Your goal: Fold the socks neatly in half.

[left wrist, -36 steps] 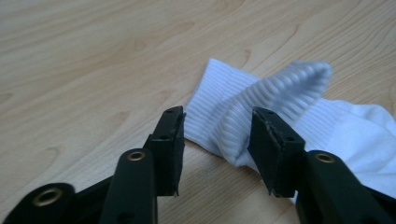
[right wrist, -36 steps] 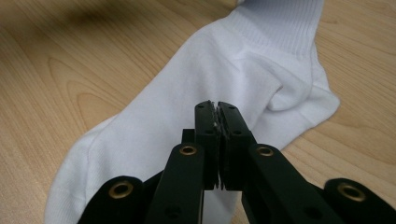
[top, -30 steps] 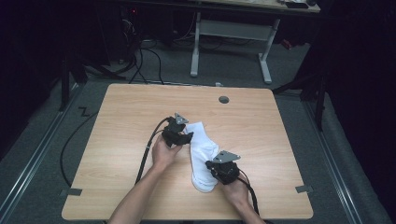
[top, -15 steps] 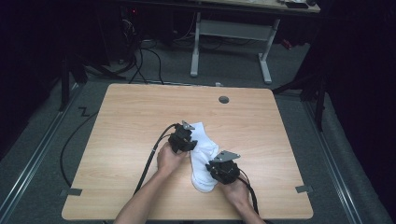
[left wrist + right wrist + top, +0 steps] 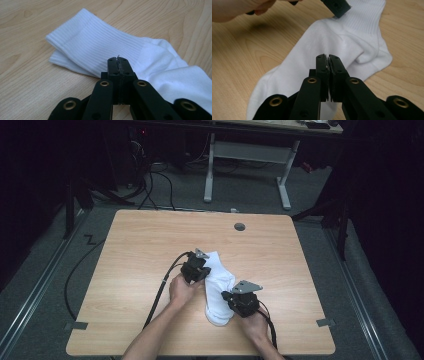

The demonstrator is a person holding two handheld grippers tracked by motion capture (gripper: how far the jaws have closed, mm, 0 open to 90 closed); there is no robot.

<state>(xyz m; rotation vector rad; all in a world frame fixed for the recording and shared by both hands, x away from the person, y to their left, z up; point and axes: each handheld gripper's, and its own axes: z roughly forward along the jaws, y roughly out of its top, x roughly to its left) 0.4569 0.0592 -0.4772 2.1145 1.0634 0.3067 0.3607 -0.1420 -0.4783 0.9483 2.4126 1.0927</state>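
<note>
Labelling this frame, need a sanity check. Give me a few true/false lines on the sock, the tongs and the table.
1. The white sock lies flat on the wooden table. True.
2. The left tongs stand wide open. False: their jaws are together at the ribbed cuff; whether they pinch cloth is unclear.
3. The right tongs are closed over the foot part. True.
4. The sock is black. False: it is white.
5. A round grey cap sits near the table's far edge. True.

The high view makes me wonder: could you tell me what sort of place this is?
Probably a lab or workshop set up for recording: a bare wooden table on grey carpet, loose cables on the floor behind it, and an adjustable desk frame in a dark room.
</note>
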